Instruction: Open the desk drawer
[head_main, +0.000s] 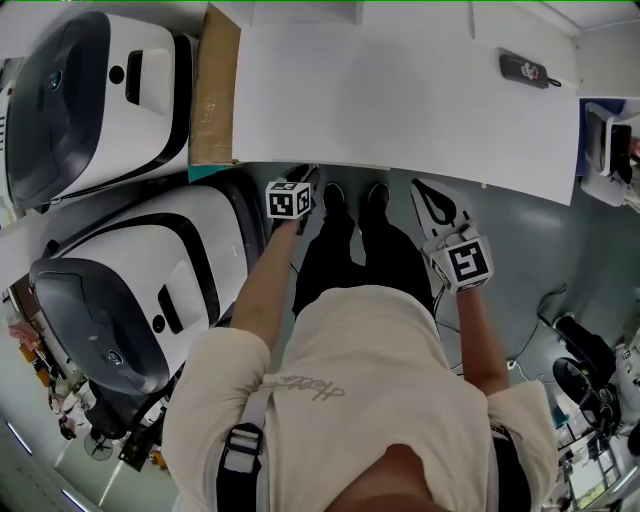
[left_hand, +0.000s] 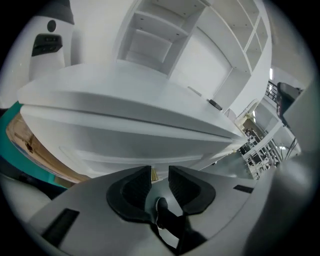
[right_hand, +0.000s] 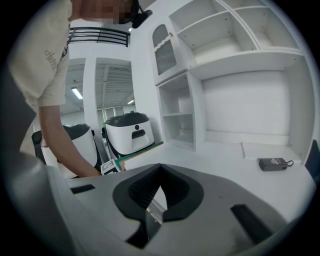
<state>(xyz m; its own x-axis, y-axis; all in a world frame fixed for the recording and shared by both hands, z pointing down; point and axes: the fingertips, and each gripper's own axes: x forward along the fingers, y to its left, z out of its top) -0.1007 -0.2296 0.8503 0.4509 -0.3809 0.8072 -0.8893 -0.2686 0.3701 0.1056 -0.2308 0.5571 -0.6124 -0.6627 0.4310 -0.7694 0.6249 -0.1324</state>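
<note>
Left gripper (left_hand: 160, 175): we read its jaws as a little apart, clamped on nothing. It is pointed at the drawer front (left_hand: 125, 145), the white panel just under the near edge of the desk top (left_hand: 115, 85). A small brass-coloured piece (left_hand: 154, 174) shows in the gap beyond the jaw tips. We take it for the drawer's pull, but it is too small to be sure, and we cannot tell whether a pad touches it.

Right gripper (right_hand: 160, 170): jaw tips together, empty. It is held off to the right of the left one, near the desk's near edge, and faces along the desk top toward the far shelves.

Drawer looks shut, its front lying close under the desk top.

Step in hand, as we judge it: approach and line-up on the pull, with no pulling under way.

Next move calls for:
- easing the left jaws forward so the brass piece sits between the pads
- closing on it
- drawing straight toward us, level with the desk top, so the grip does not slip off
</note>
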